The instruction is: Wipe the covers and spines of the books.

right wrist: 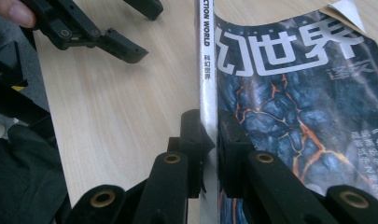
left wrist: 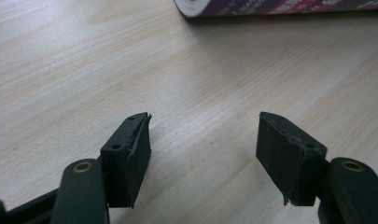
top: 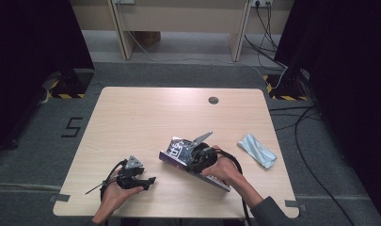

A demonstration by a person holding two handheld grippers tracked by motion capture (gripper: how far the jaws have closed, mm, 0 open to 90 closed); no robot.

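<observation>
Step in hand: gripping the magazine (right wrist: 289,107), which lies on the counter (top: 146,117) near its front edge. The right tongs (right wrist: 210,140) are clamped on the magazine's spine. The left tongs (left wrist: 203,154) rest to the magazine's left, jaws apart and empty. A crumpled blue cloth (top: 257,150) lies well to the magazine's right. Judged next: lift or drag by the spine, keeping the clamp firm, since the pages may fan open.
</observation>
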